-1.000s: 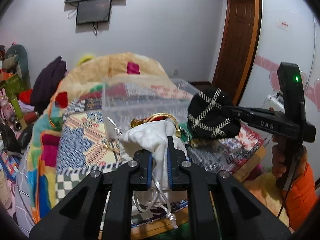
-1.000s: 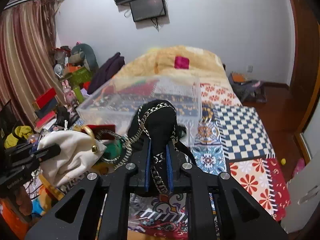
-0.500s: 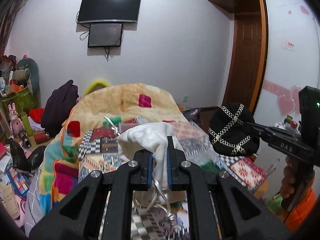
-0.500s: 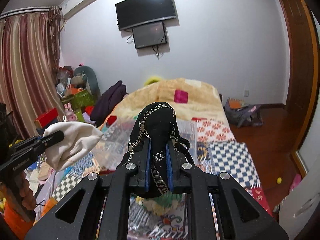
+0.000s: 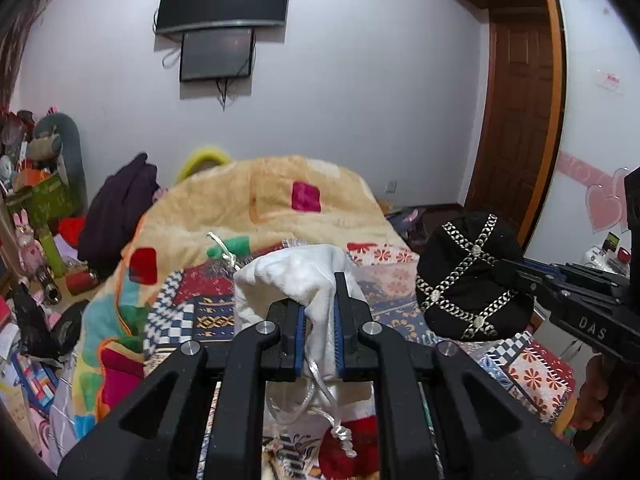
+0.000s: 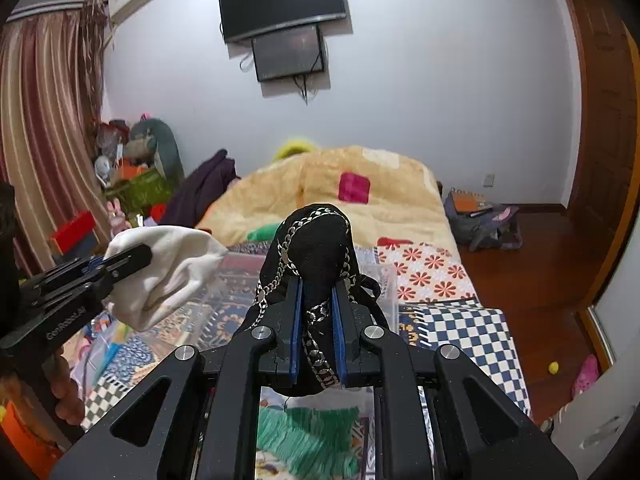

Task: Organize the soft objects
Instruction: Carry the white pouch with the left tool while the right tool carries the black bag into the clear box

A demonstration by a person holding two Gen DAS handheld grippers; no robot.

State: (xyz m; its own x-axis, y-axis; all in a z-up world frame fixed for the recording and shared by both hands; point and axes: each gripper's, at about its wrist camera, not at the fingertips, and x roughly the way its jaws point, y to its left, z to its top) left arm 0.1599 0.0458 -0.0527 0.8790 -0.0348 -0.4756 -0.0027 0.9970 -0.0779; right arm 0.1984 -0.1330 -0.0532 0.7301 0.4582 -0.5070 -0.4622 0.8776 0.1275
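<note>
My left gripper (image 5: 320,300) is shut on a white drawstring cloth bag (image 5: 292,276) and holds it in the air over the bed; its cord hangs down between the fingers. The bag also shows in the right wrist view (image 6: 168,268), in the left gripper (image 6: 120,262). My right gripper (image 6: 316,296) is shut on a black soft hat with silver chain trim (image 6: 316,248), also held up. The hat shows in the left wrist view (image 5: 472,276), to the right of the bag, in the right gripper (image 5: 516,270). A clear plastic bin (image 6: 380,280) sits on the bed below both.
The bed carries a patchwork quilt (image 6: 452,320) and a yellow blanket (image 5: 256,200). Green fringed fabric (image 6: 312,436) lies under the right gripper. Toys and boxes (image 6: 136,184) crowd the left side. A door (image 5: 516,120) and wooden floor (image 6: 540,264) are on the right.
Both grippers have risen with the bag and the hat still held; the clear bin and the items beneath have dropped lower in both views.
</note>
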